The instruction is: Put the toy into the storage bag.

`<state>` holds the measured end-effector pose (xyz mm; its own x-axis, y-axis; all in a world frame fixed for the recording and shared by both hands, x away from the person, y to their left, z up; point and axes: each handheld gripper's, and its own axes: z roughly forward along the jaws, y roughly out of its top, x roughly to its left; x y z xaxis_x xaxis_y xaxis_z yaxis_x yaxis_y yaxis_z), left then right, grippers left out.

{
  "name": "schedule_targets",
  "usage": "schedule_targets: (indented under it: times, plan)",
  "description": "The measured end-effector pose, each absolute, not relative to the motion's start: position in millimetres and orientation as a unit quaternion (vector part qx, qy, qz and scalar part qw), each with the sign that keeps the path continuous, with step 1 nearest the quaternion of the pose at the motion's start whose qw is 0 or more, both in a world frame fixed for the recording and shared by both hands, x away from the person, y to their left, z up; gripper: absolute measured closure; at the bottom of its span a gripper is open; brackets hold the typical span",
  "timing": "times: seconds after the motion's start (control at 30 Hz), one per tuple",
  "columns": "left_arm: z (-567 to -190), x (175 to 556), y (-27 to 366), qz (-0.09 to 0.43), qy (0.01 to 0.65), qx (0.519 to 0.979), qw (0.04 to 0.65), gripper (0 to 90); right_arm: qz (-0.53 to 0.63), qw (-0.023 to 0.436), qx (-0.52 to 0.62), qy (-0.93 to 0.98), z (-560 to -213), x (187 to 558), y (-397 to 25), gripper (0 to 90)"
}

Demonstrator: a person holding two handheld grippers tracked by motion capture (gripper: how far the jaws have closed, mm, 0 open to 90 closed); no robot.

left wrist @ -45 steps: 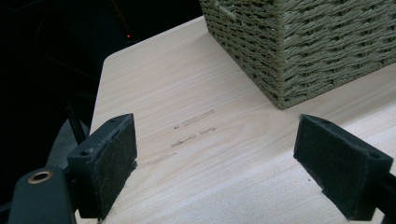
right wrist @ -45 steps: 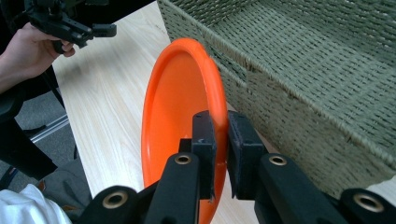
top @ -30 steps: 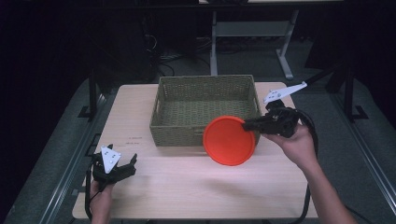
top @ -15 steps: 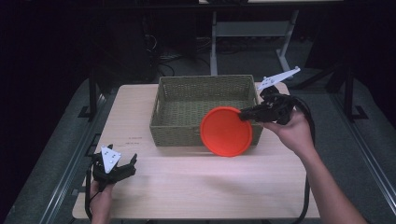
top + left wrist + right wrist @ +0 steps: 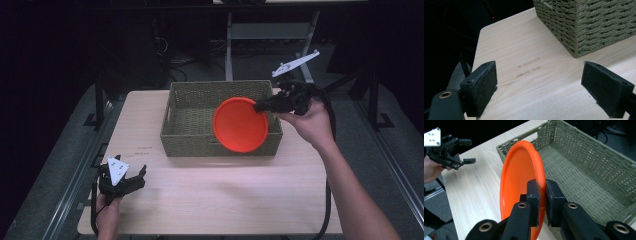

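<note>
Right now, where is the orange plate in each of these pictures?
High view: the plate is right of centre, tilted over the basket, held at its right rim by the right gripper.
Left gripper view: not in it; basket corner at top right.
Right gripper view: plate in the centre, edge-on, pinched between the jaws.
Shared landmark: the basket.
</note>
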<state>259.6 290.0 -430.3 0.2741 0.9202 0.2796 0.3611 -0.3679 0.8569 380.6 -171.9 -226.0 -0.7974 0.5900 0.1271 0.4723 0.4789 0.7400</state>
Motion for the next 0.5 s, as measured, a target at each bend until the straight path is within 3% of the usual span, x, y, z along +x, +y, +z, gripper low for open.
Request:
schedule_targets:
  times: [0.5]
  plan:
    - [-430, 259, 291, 0.406, 0.447, 0.720, 0.342, 12.8, 0.397, 0.087, 0.321, 0.856, -209, 400, -160, 81.9]
